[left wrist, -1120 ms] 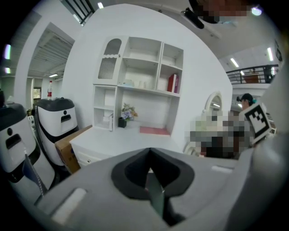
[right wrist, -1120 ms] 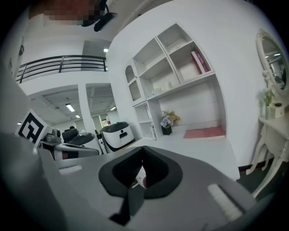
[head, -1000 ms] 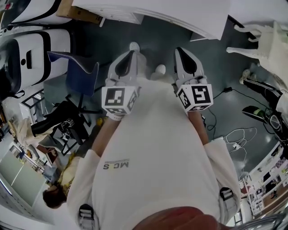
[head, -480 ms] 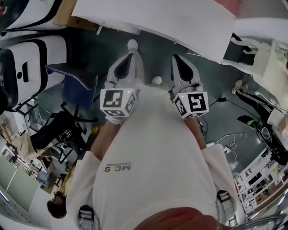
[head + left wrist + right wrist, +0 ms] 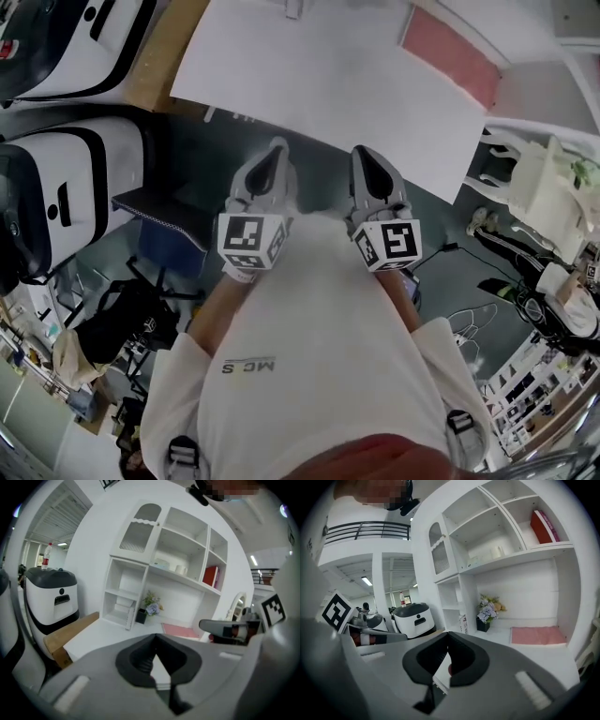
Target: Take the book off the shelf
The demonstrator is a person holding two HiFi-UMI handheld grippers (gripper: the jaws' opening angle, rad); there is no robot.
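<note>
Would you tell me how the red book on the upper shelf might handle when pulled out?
The red book looks thick and flat-covered, so it is probably rigid when gripped. Standing on end with nothing visible beside it, it may tip if nudged.

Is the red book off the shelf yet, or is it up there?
Nothing looks done yet: the red book sits in an upper right cubby of the shelf. In hand: nothing, since the left tool and right tool are both shut and empty, in front of the white desk. Left to do: reach up, grip the book, pull it out.
</note>
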